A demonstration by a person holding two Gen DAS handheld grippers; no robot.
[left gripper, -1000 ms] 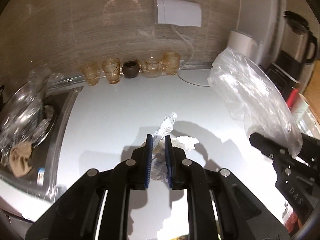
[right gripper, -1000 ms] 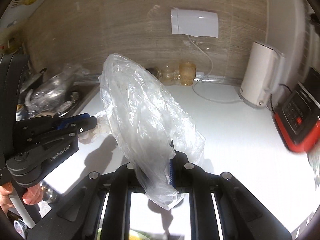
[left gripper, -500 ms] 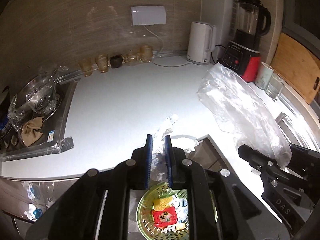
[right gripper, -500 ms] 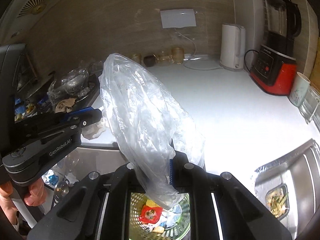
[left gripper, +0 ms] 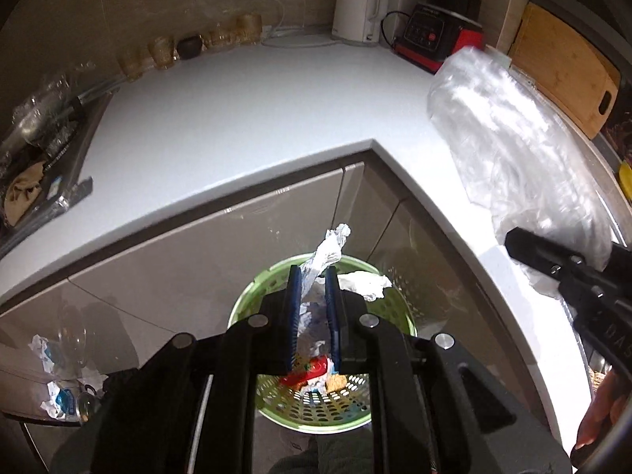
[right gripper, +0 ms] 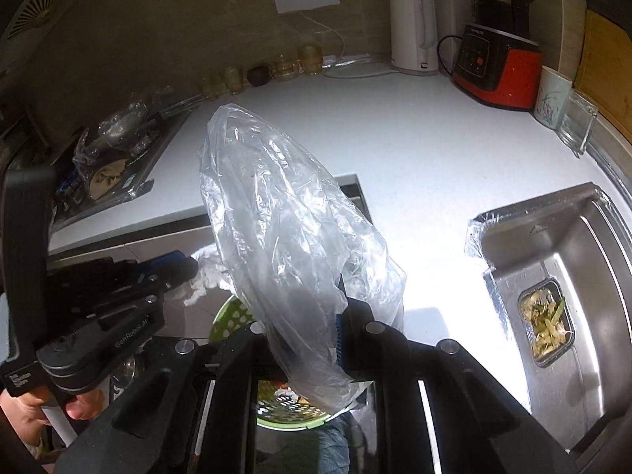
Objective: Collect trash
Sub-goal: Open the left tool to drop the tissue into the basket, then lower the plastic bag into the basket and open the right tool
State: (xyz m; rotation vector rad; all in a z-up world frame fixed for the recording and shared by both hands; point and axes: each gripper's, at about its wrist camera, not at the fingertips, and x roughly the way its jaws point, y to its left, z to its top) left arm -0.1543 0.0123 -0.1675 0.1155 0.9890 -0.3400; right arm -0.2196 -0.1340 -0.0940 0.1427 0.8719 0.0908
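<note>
A white L-shaped counter (left gripper: 252,118) runs along a beige wood-grain wall (right gripper: 189,27), glossy grey cabinet fronts (left gripper: 221,237) under its inner corner, a steel sink (right gripper: 572,260) sunk near its right edge, harshly lit.

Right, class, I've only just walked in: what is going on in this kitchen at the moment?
A person is clearing trash with a gripper in each hand. The left gripper is shut on a crumpled wrapper, held above a green perforated basket on the floor that already holds scraps. The right gripper is shut on a clear plastic bag, raised beside the white countertop.
</note>
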